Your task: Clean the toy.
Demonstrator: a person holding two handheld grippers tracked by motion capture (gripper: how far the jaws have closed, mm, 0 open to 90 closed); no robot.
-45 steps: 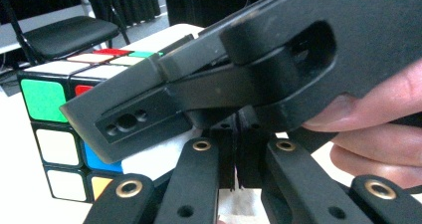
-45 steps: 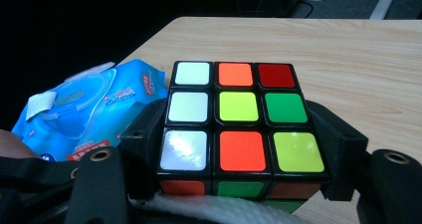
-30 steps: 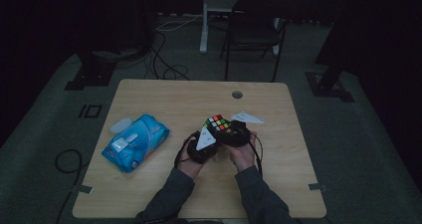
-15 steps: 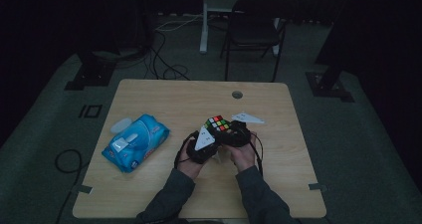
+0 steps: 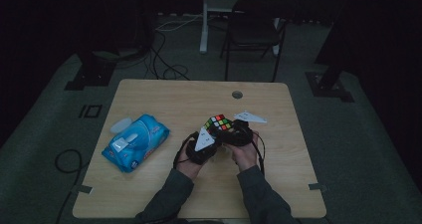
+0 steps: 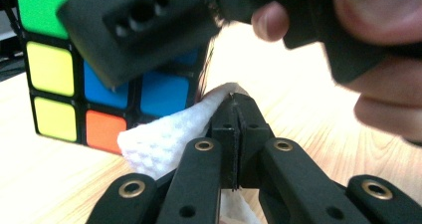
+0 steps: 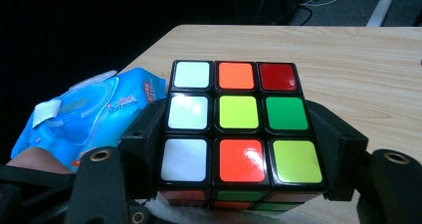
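Note:
A scrambled Rubik's cube is held just above the wooden table, near its middle. My right gripper is shut on the cube, one black jaw on each side and a white, orange, yellow and green face turned up. My left gripper is shut on a white wipe, which touches the lower edge of the cube. In the high view my left gripper sits close against the cube's near left side, and my right gripper comes in from the near right.
A blue pack of wet wipes lies at the table's left, also seen in the right gripper view as the pack. A cable hole sits near the far edge. A dark chair stands beyond the table.

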